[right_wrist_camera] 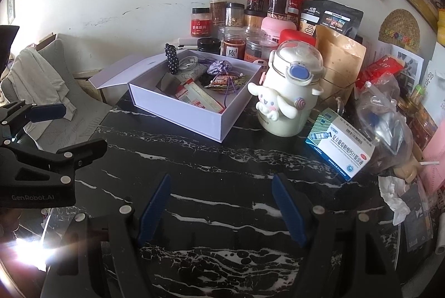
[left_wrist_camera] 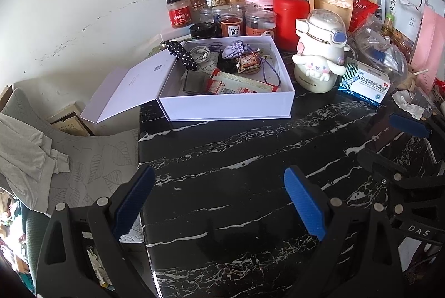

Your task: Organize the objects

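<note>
From your left wrist view, your left gripper (left_wrist_camera: 219, 200) hangs over the black marbled desk (left_wrist_camera: 236, 153) with its blue-padded fingers (left_wrist_camera: 304, 203) standing apart and nothing between them. Ahead on the desk sits the white box (left_wrist_camera: 230, 103), its lid (left_wrist_camera: 125, 92) folded open to the left past the desk edge; inside lie a purple pouch (left_wrist_camera: 235, 49), a red-and-white packet (left_wrist_camera: 239, 85) and a dark square card (left_wrist_camera: 193, 82), while a black polka-dot strip (left_wrist_camera: 182, 54) rests over the rim at the back left. Just right of the box stands a cream cartoon bottle (left_wrist_camera: 319, 56), and beside that a blue-and-white medicine carton (left_wrist_camera: 364, 86). Jars and pouches (left_wrist_camera: 244, 9) crowd the wall behind. At the right edge you see your right gripper (left_wrist_camera: 403, 139), its fingers apart. From your right wrist view, the right gripper (right_wrist_camera: 222, 205) hovers above bare desk (right_wrist_camera: 217, 159), fingers (right_wrist_camera: 289, 209) parted and empty. The white box (right_wrist_camera: 183, 114) lies ahead and left of centre, open, with the cartoon bottle (right_wrist_camera: 289, 92) just to its right and the medicine carton (right_wrist_camera: 339, 145) nearer you on the right, next to a clear plastic bag (right_wrist_camera: 383, 114). Your left gripper (right_wrist_camera: 47, 136) shows at the left edge, over the desk corner beside a grey cushioned chair (right_wrist_camera: 55, 92).
</note>
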Motion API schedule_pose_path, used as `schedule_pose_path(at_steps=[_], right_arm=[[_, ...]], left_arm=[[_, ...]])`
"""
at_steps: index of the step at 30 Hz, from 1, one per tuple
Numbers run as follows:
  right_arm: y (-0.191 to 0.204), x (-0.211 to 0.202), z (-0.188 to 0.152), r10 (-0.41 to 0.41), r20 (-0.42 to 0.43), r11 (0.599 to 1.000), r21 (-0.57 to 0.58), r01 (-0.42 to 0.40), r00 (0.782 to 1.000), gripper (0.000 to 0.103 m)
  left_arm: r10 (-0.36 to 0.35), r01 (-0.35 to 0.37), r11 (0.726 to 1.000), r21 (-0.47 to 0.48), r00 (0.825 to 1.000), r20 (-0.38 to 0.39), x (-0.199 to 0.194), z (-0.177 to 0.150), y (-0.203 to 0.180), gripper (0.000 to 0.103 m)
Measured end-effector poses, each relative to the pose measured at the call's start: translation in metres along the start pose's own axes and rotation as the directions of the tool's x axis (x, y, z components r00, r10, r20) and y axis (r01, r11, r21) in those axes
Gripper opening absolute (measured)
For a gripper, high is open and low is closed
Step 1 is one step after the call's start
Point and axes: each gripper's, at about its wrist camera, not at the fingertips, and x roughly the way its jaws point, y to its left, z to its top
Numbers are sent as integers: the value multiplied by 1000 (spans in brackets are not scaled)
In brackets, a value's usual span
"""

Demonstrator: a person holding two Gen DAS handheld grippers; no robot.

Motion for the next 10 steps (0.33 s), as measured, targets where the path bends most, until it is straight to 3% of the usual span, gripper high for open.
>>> schedule_pose_path(at_steps=[10], right_arm=[[-6,5,-4,14,-7,1000,23,-14,1000,76]], left_arm=[[-9,9,1000,6,1000,-27,11,-2,-6,94]])
